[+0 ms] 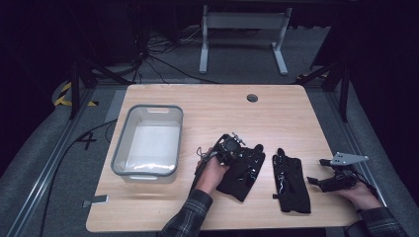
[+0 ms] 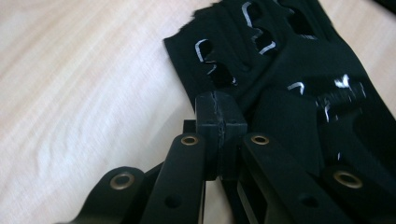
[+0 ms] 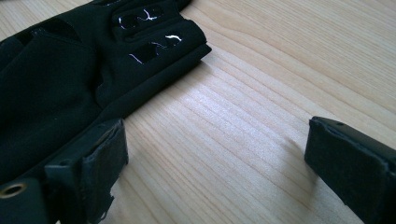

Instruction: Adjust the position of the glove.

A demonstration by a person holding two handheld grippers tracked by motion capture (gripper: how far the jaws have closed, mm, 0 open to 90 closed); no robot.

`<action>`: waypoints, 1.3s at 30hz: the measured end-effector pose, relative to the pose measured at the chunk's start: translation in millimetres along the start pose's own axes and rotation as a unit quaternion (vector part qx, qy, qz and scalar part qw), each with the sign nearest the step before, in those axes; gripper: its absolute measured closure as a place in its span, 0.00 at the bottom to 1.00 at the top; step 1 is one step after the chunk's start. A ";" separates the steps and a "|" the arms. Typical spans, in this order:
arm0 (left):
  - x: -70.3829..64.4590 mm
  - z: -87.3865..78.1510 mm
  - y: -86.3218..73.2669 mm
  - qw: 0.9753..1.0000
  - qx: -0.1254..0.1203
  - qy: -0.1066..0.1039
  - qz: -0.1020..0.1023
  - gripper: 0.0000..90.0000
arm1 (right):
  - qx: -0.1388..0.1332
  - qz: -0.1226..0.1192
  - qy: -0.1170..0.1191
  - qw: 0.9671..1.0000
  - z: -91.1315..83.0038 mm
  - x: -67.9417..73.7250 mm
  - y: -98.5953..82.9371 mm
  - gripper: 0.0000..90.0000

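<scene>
Left hand-held gripper (image 2: 217,135) has its jaws pressed together at the edge of one black glove (image 1: 243,170), though whether fabric is pinched between them cannot be told. Right hand-held gripper (image 3: 212,158) rests spread wide on the surface (image 1: 207,106), beside a second black glove (image 1: 291,182). A grey bin (image 1: 148,140) stands further left.
</scene>
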State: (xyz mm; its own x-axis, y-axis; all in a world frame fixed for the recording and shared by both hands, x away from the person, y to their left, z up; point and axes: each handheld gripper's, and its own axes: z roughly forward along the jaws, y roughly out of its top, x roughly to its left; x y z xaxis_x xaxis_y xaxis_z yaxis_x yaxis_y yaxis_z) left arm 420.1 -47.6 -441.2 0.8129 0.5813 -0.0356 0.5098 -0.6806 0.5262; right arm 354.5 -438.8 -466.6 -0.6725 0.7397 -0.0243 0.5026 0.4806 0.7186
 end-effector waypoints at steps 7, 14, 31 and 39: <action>-18.1 -10.8 -21.5 1.000 -0.002 -0.020 0.005 1.00 | 0.000 0.000 0.000 1.000 0.0 0.0 0.0 0.07; -23.5 -18.5 -31.5 1.000 -0.017 -0.025 -0.002 1.00 | -0.003 -0.001 0.002 1.000 -0.8 -0.5 0.3 0.15; -48.3 -18.2 -39.9 0.999 -0.022 -0.048 0.010 1.00 | -0.003 -0.057 0.137 0.989 -0.8 33.1 28.8 0.99; -49.3 -14.6 -40.0 0.999 -0.023 -0.049 0.009 1.00 | 0.018 -0.082 0.154 0.985 18.4 45.4 37.8 1.00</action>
State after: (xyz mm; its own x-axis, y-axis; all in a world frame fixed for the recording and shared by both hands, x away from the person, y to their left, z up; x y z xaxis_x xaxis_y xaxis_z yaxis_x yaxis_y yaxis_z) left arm 355.5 -42.6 -448.1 0.8465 0.5216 -0.1071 0.4834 -0.6684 0.5652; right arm 352.9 -378.4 -453.3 -0.8760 0.4761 0.0773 0.3889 0.6024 0.6971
